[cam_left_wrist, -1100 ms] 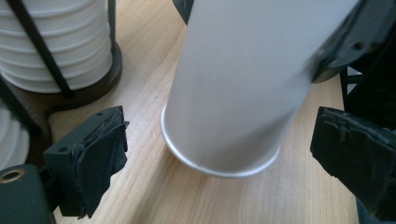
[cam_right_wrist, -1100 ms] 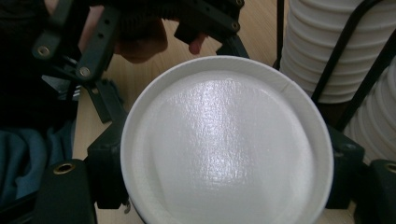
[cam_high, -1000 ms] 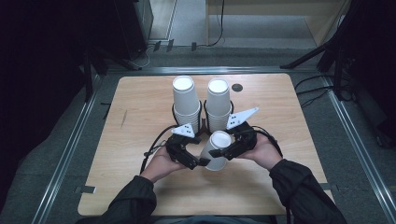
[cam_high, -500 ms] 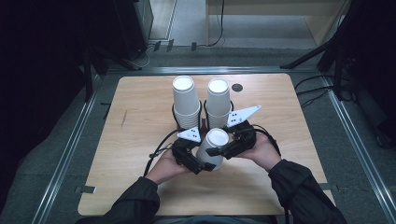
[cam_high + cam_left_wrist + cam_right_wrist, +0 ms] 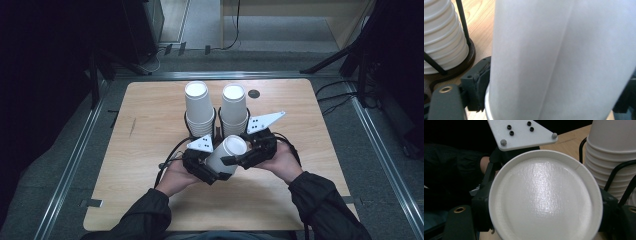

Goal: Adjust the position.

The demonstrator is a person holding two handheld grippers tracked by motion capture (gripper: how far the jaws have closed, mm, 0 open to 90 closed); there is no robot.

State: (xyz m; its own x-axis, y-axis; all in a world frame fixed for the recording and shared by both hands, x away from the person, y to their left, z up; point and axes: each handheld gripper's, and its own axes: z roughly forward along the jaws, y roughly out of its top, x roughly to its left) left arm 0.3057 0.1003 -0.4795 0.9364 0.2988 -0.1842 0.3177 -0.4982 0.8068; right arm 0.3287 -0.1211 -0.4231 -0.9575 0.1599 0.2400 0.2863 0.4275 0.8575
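A white paper cup (image 5: pixel 229 152) lies tilted over the near middle of the wooden table (image 5: pixel 145 115), its closed bottom turned up and to the right. My right gripper (image 5: pixel 241 159) is shut on its bottom end; in the right gripper view the round cup bottom (image 5: pixel 546 197) sits between both jaws. My left gripper (image 5: pixel 212 171) holds the rim end from the left. Its jaws have just been closing with the cup wall (image 5: pixel 564 60) between them, and one pad (image 5: pixel 477 82) presses on it.
Behind the hands two tall stacks of upturned white cups, left stack (image 5: pixel 199 107) and right stack (image 5: pixel 234 107), stand in black wire holders. The left stack (image 5: pixel 441 37) is close beside my left gripper. A small dark hole (image 5: pixel 254 93) marks the far table edge.
The left gripper has slid in from the left and taken the cup's rim end between its jaws. The cup has shifted slightly left. The right hand has stayed put.
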